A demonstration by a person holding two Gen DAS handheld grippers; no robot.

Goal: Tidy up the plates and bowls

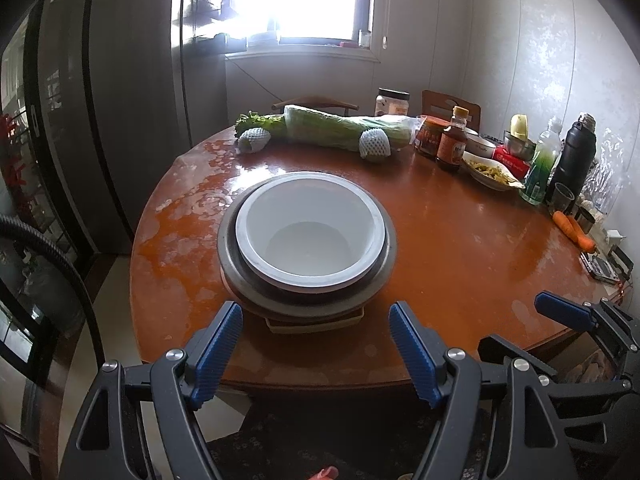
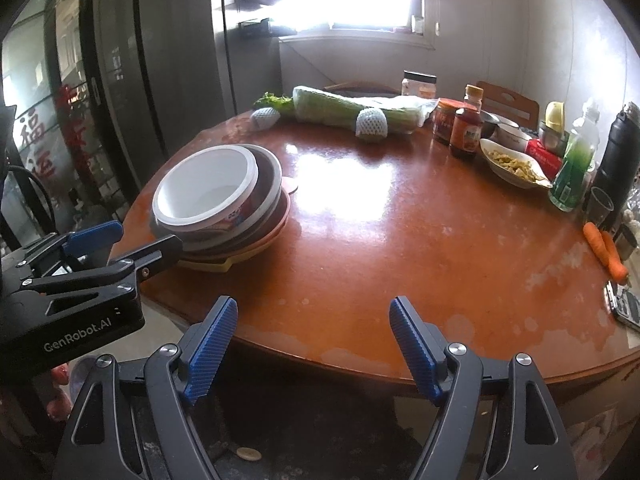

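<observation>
A white bowl (image 1: 308, 228) sits on top of a stack: a metal bowl (image 1: 236, 272) under it, then plates with a yellowish bottom plate (image 1: 316, 325). The stack stands on the round brown table (image 1: 460, 248), near its front left edge. In the right wrist view the white bowl (image 2: 204, 192) tops the same stack, with a pink plate (image 2: 280, 220) and a yellow plate (image 2: 216, 266) below. My left gripper (image 1: 316, 328) is open and empty just in front of the stack; it shows from the side in the right wrist view (image 2: 132, 240). My right gripper (image 2: 312, 320) is open and empty over the table's front edge.
At the table's back lie a wrapped cabbage (image 1: 344, 130) and two netted fruits (image 1: 374, 144). At the right stand sauce bottles (image 1: 452, 140), a dish of food (image 1: 490, 170), a green bottle (image 1: 542, 168), a black flask (image 1: 576, 152) and carrots (image 1: 574, 230). A dark fridge (image 1: 80, 120) stands left.
</observation>
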